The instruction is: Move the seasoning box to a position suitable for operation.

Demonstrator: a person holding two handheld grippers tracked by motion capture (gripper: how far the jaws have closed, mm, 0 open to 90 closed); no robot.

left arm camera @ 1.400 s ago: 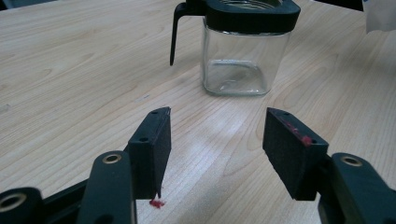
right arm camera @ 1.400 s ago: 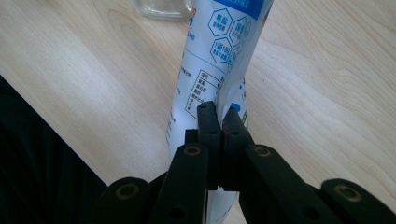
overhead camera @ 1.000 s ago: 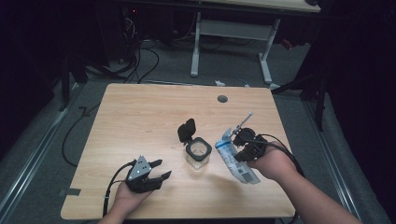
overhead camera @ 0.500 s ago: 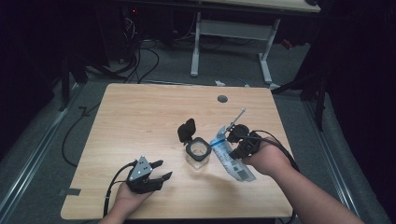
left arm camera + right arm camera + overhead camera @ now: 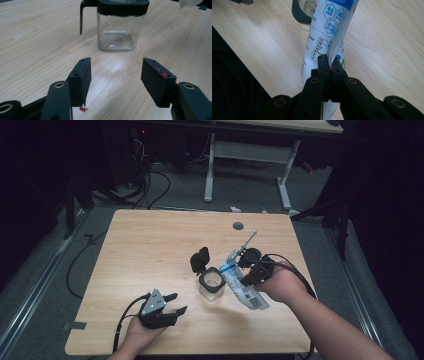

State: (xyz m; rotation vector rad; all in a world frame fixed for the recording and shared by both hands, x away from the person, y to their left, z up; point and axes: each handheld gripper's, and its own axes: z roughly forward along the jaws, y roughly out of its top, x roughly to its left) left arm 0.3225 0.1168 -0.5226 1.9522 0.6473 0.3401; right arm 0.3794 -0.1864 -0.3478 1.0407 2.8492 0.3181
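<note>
Right gripper (image 5: 248,270) is clamped on the white-and-blue packet (image 5: 242,282), jaws pressed together on it in the right gripper view (image 5: 329,67). From the high view, I read the packet's long axis as running from about 5 o'clock up to 11 o'clock, its upper end tipped toward the glass jar (image 5: 211,285). The jar stands at roughly 9 o'clock from that gripper, just beside the packet's top, with its black lid (image 5: 200,259) flipped back at 11 o'clock of the jar. I judge the pour turns on getting the packet's mouth over the jar's opening; whether it is there already I cannot tell. My left gripper (image 5: 167,309) rests near the table's (image 5: 150,245) front edge, jaws apart and empty, the jar (image 5: 120,32) at 12 o'clock ahead of it, clearly farther off than the right.
</note>
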